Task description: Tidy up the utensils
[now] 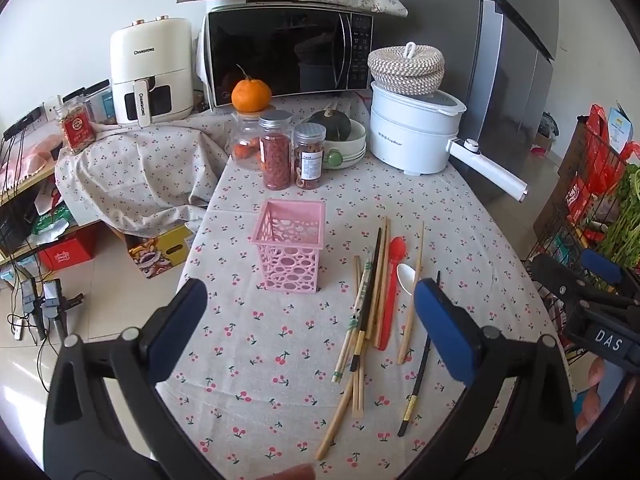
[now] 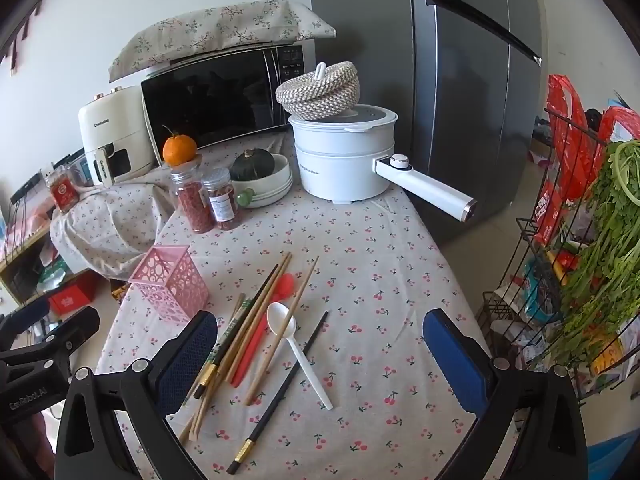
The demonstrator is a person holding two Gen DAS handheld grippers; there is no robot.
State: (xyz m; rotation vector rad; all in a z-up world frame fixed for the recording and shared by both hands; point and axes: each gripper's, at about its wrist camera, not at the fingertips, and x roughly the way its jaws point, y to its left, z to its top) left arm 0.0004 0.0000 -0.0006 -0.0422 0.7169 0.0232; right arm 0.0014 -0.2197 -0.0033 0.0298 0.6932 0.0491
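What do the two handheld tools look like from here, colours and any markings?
Both are black plastic frames with silver pivot screws and two blue pads each. The left tool has smooth blue pads; seen from the right wrist, its body reads "GenRobot.AI". The right tool has blue pads, the left one mesh-textured; seen from the left wrist, its body carries a "DAS" label. No cables or sleeves visible.

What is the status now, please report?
Left gripper and right gripper open, empty. Pink basket empty; chopsticks and spoons loose on tablecloth. Nothing blocking.

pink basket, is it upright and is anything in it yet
Upright and empty: the pink basket stands on its base, open top up, nothing showing inside. The utensils lie on the cloth beside it.
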